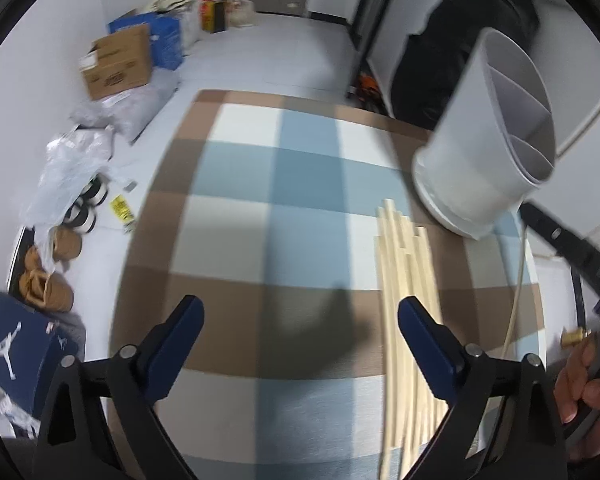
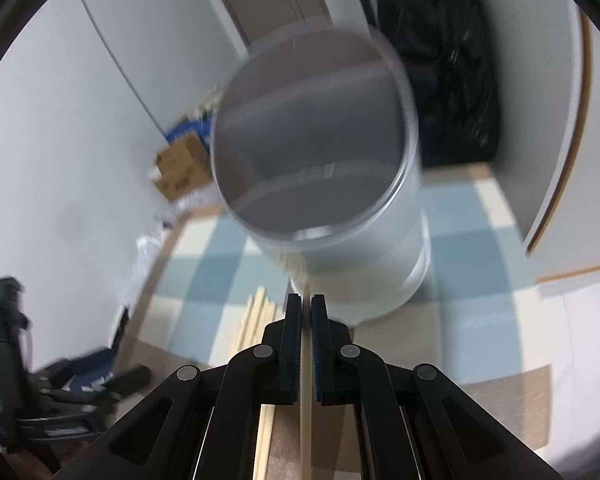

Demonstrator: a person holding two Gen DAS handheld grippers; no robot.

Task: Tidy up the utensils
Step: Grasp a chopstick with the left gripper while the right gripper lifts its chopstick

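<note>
Right tongs (image 2: 306,312) pinch one chopstick (image 2: 305,392), likely to drop it into the white holder (image 2: 340,248) just beyond. Left tongs (image 1: 300,320) gape wide, holding nothing, near the chopstick pile (image 1: 408,300) on the checked tabletop (image 1: 260,208).

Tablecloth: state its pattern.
The tablecloth is checked in light blue, white and brown, seen best in the left wrist view.

Left gripper (image 1: 300,322) gapes beside the chopsticks (image 1: 406,300) near the tilted holder (image 1: 480,152).
</note>
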